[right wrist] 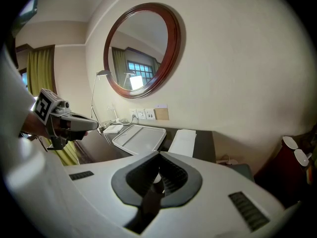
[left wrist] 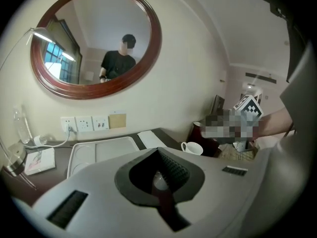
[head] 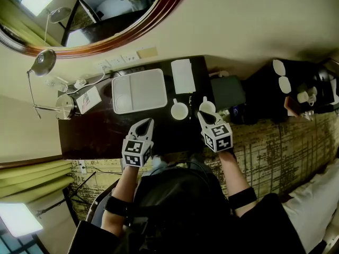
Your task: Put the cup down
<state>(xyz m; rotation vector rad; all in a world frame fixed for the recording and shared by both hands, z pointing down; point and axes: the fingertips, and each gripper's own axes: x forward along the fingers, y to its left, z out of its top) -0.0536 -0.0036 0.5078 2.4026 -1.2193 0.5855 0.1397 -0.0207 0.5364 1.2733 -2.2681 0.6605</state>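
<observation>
Both claws, left gripper [head: 146, 122] and right gripper [head: 202, 115], I read as pressed together, pinching nothing. The cup [head: 207, 106] stands on the desk [head: 95, 136], just beyond the right gripper's tips.

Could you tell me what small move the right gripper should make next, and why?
Probably ease the right gripper back from the cup at its tip: that cup seems to stand upright on the desk, and the fingers are closed with nothing between them.
</observation>
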